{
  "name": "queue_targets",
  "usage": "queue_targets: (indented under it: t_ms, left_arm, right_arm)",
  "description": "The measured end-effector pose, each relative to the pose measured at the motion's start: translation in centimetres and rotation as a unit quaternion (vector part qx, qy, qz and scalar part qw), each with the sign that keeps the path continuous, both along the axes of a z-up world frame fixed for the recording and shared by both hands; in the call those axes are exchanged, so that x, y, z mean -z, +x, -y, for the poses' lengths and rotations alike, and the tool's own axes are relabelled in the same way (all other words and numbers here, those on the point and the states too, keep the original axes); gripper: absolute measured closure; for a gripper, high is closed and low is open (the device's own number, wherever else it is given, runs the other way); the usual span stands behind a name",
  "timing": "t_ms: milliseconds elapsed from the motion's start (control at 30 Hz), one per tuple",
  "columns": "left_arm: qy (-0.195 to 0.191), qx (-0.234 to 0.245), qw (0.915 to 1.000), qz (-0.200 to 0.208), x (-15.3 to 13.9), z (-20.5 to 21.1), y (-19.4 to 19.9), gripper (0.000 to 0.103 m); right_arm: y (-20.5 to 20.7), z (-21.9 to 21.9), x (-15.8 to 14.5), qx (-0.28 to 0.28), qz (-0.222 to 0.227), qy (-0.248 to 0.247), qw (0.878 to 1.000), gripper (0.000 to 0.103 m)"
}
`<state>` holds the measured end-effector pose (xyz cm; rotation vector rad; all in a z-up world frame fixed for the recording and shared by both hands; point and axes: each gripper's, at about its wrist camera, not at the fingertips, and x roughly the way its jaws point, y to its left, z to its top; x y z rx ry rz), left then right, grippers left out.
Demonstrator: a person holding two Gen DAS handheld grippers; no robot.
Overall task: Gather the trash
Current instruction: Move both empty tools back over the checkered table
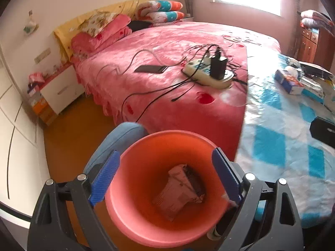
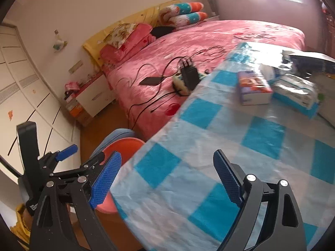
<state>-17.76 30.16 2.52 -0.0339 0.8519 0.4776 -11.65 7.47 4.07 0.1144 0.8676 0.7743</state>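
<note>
**Trash collection: one item binned, desk not yet cleared**

Left wrist view. The left gripper hangs over an orange bin on the floor beside the bed. Its jaws are spread wide with nothing between the pads. One piece of crumpled paper trash lies at the bottom of the bin; this portion of the task appears done. At the right edge, on the desk with its blue-checked cover, a small carton and further packets are visible. A black object at the far right is cut off and cannot be identified. The bin's near rim is cut off by the gripper frame.

Right wrist view. The right gripper is over the near part of the desk, jaws spread and empty. The carton and a tissue pack lie well ahead of it. Whether these count as trash cannot be determined; if so, they remain to be collected. The bin is partly hidden behind the desk edge, with the left gripper beside it. The picture is motion-blurred, and items at the desk's far right are unclear.
</note>
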Motion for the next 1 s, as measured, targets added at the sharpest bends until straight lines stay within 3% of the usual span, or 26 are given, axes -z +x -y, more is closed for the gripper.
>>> queue_targets:
  t_ms: [367, 1000]
  left_arm:
    - [0.039, 0.038, 0.9985, 0.007, -2.0, 5.6, 2.6, 0.013]
    - [0.073, 0.088, 0.9934, 0.002, -2.6, 12.5, 5.4, 0.013]
  right_arm:
    - [0.4, 5.4, 0.1, 0.044, 0.007, 0.008, 0.999, 0.014]
    - [1.4, 12.7, -0.4, 0.118, 0.031, -0.005, 0.992, 0.014]
